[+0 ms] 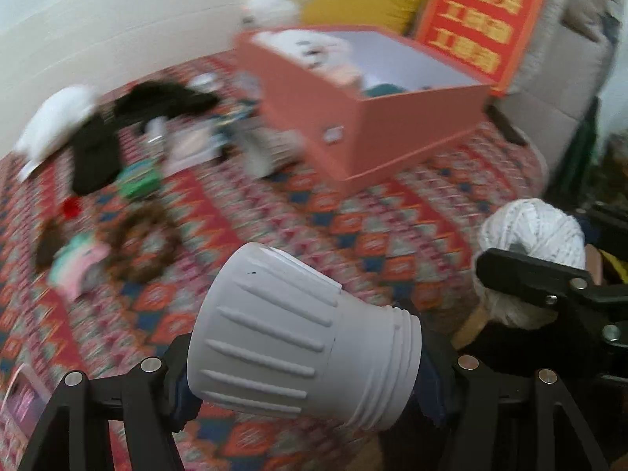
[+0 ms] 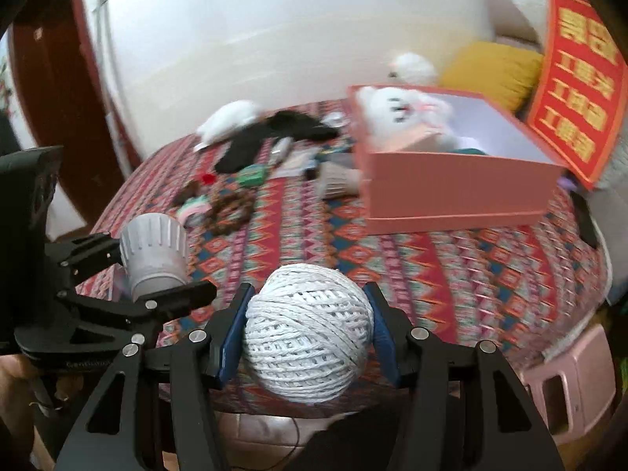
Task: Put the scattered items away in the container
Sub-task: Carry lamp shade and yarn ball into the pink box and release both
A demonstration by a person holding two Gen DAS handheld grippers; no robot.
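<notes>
Already both grippers are loaded and hang above the near edge of the patterned cloth [image 2: 451, 274]. The left gripper [image 1: 302, 357] has its fingers clamped on a white ribbed lamp base [image 1: 298, 337], whose long axis lies crosswise between the pads, threaded end to the right. The right gripper [image 2: 308, 333] squeezes a ball of white twine [image 2: 308, 329] between its blue pads [image 2: 231, 337]. The pink box [image 2: 455, 184], open-topped and already holding a white plush toy [image 2: 396, 112], stands toward the far right corner of the cloth, ahead and to the right of both loads. Judging by that, the right gripper is nearer; each load must travel forward and rightward over the box's near wall before release.
</notes>
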